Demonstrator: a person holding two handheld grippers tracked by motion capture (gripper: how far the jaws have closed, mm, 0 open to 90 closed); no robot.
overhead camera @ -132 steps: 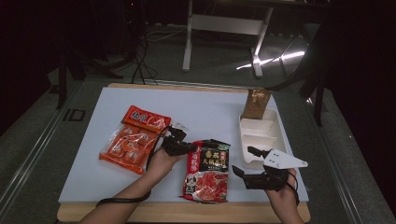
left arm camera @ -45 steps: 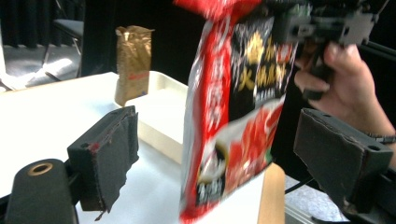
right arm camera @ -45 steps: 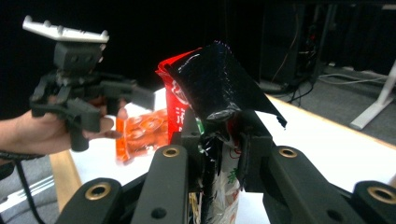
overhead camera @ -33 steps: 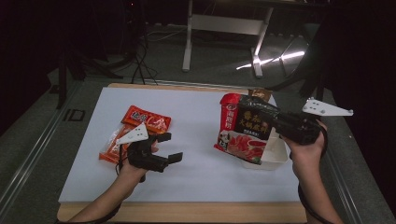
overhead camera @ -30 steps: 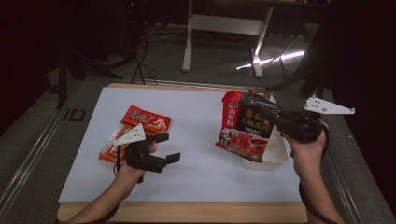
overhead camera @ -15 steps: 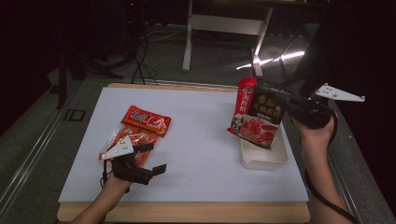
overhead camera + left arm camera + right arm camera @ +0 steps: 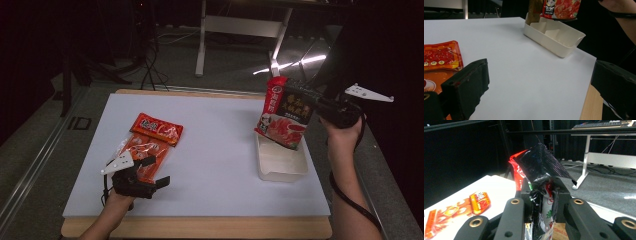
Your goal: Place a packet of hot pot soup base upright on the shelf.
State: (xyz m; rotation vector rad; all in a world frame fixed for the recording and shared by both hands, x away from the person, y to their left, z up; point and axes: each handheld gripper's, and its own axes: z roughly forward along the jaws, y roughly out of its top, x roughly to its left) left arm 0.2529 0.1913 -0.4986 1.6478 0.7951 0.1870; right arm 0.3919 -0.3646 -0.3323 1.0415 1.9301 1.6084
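Sauce packet (image 7: 283, 114) held over the white tray (image 7: 281, 165)
Right gripper (image 7: 327, 106) pinches its edge so it hangs upright for dropping in; left gripper (image 7: 152, 172) gapes wide, empty.

Pouch in your right gripper (image 7: 284, 116): glossy, crinkled plastic film
Tray (image 7: 280, 165): smooth, matt cream plastic
Table sheet (image 7: 215, 150): matt white; wooden edge
Your jaws: matt black plastic
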